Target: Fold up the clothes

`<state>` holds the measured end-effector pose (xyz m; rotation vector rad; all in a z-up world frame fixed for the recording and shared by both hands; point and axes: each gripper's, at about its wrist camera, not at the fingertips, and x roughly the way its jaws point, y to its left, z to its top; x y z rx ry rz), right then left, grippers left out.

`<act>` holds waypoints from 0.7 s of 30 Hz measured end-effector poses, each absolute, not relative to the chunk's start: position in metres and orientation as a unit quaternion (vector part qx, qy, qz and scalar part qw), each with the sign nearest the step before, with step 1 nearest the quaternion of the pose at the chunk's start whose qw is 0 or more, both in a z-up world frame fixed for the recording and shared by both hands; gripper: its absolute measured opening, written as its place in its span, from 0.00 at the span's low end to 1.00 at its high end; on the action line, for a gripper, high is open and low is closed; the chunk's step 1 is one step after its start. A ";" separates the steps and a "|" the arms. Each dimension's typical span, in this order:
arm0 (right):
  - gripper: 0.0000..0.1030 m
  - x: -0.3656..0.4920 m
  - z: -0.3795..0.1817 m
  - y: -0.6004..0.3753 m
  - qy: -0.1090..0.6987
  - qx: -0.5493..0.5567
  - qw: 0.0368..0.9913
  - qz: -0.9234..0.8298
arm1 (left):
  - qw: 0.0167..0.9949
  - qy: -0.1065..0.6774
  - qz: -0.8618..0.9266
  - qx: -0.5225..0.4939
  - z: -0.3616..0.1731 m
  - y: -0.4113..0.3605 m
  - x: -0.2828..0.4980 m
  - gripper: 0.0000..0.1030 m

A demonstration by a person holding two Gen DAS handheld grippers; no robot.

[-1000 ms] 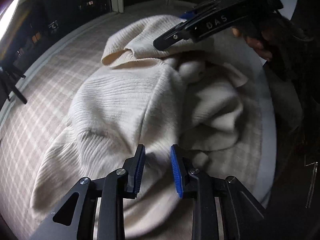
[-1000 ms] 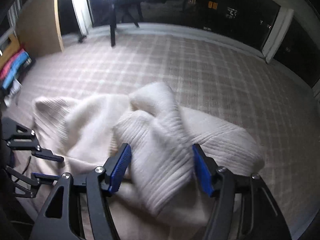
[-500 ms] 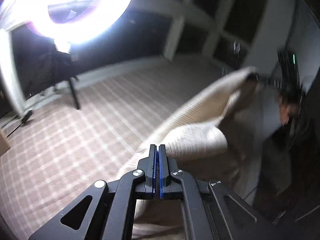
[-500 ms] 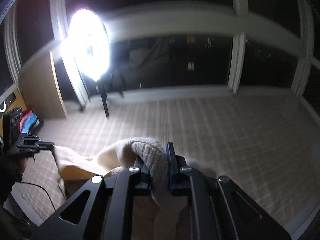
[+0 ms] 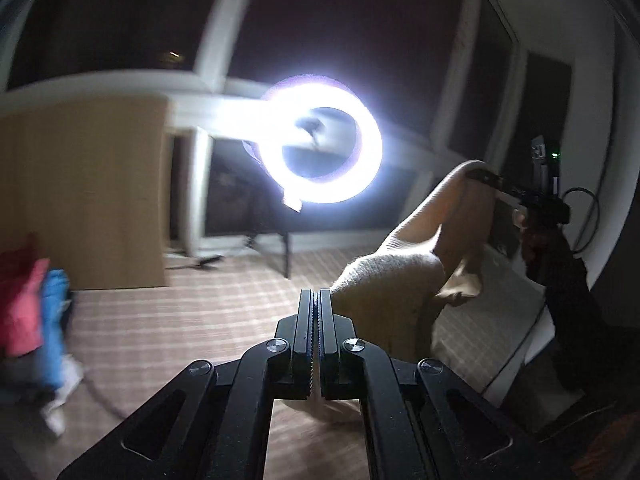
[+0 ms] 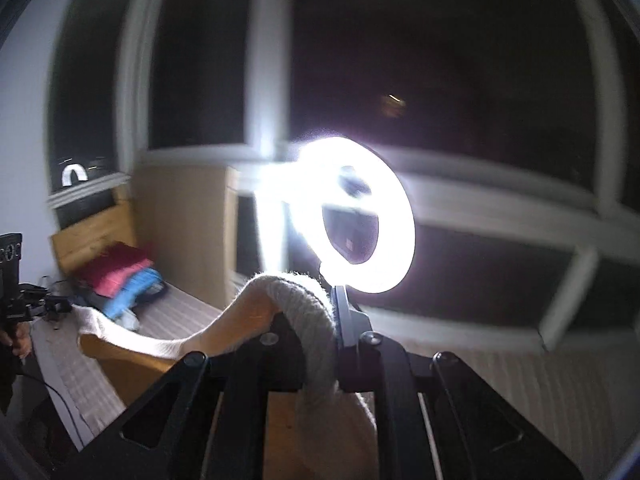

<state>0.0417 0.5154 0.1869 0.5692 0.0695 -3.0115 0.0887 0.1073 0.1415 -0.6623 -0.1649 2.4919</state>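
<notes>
Left gripper: bottom centre of its own view, jaws pressed nearly together; cream cloth bulges just right of the tips, and whether it is nipped between them I cannot tell.
Right gripper: bottom centre of its view, jaws clamped on a thick ribbed fold that runs between them and hangs below.
Sweater: cream knit, lifted clear of the surface and slung between the two tools; in the left view it rises from centre to the right edge, in the right view it sags toward the lower left.
Hand: at right in the left view, gripping the other tool's handle, blurred.
Bed: pale checked cover across the lower half of the left view, below the sweater.
Clothes pile: red, pink and blue pieces at middle left of the right view, on the cover beside a wooden headboard.
Cabinet: light wood, left of the left view, past the bed.
Ring light: glaring white circle on a dark stand, centre of both views.
Windows: dark panes in white frames, farthest back.
</notes>
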 end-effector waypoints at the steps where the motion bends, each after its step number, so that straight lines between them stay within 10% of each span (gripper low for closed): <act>1: 0.10 0.032 0.195 0.498 0.026 0.178 0.057 -0.982 | 0.264 -0.063 0.932 -0.239 0.148 0.095 0.100 0.01; 9: 0.10 -0.075 0.195 0.358 0.041 0.202 0.193 -0.959 | 0.230 -0.062 0.945 -0.223 0.178 0.053 0.163 0.01; 16: 0.20 -0.151 0.055 0.325 0.045 0.387 0.148 -0.909 | 0.363 -0.051 0.847 -0.385 0.060 0.157 0.087 0.01; 21: 0.58 -0.095 0.013 0.384 -0.011 0.393 0.093 -0.915 | 0.441 -0.020 0.736 -0.514 -0.028 0.238 0.042 0.00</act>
